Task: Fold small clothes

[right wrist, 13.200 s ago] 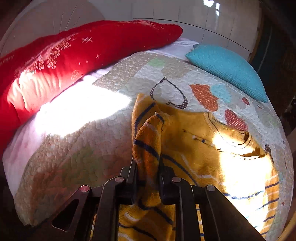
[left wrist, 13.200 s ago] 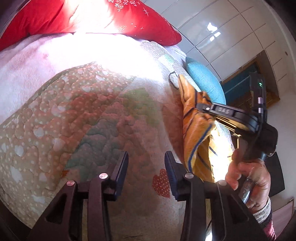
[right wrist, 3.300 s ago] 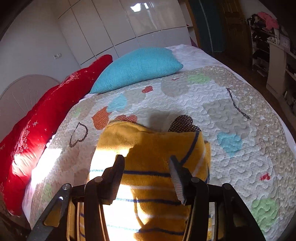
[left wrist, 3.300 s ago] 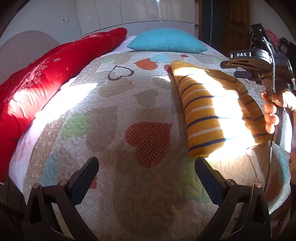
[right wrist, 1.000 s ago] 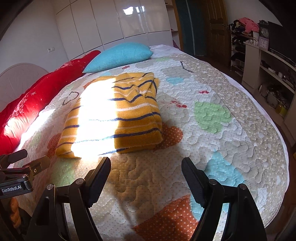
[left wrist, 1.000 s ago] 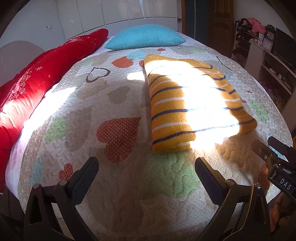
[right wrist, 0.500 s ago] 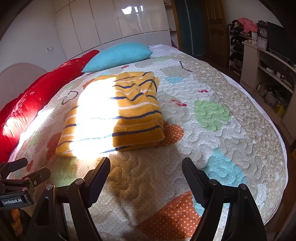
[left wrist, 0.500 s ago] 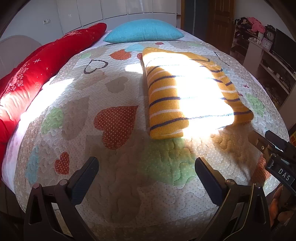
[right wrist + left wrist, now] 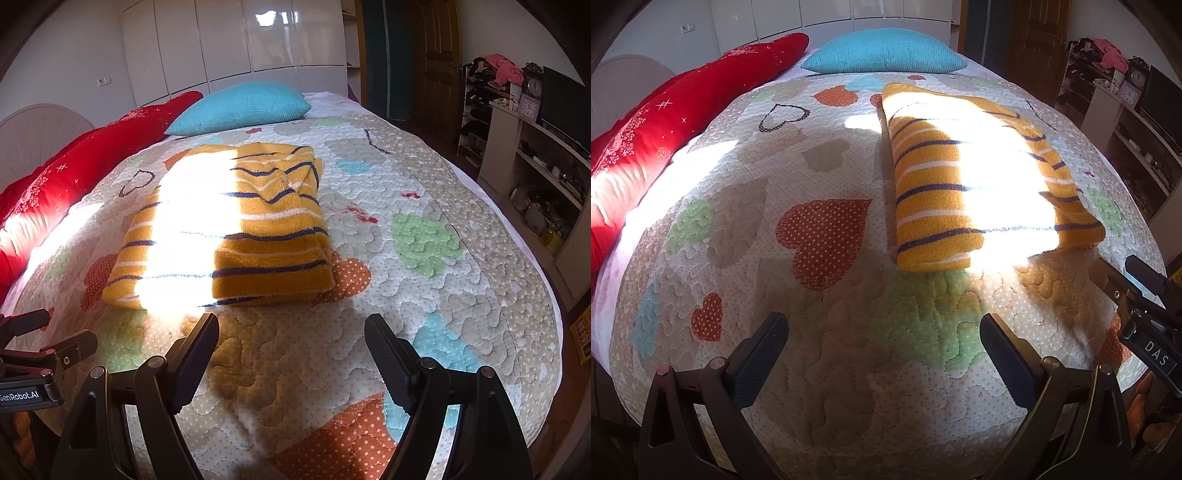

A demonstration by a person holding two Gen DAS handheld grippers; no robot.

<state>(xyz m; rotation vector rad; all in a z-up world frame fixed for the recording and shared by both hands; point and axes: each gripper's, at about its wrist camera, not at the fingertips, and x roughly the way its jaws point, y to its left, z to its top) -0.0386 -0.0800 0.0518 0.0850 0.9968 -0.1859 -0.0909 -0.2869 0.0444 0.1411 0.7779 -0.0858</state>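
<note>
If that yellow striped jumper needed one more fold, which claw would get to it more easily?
Probably the right claw: the jumper lies straight ahead of its open fingers. From the left claw, also open and empty, the jumper sits off to the right, across bare quilt.

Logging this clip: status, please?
Left gripper and right gripper open, empty. Yellow striped knit garment folded on quilted bedspread. Nothing obstructing.

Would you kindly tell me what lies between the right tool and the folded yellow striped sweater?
Only bare quilt: in the right wrist view nothing sits between the open right tool and the sweater.
</note>
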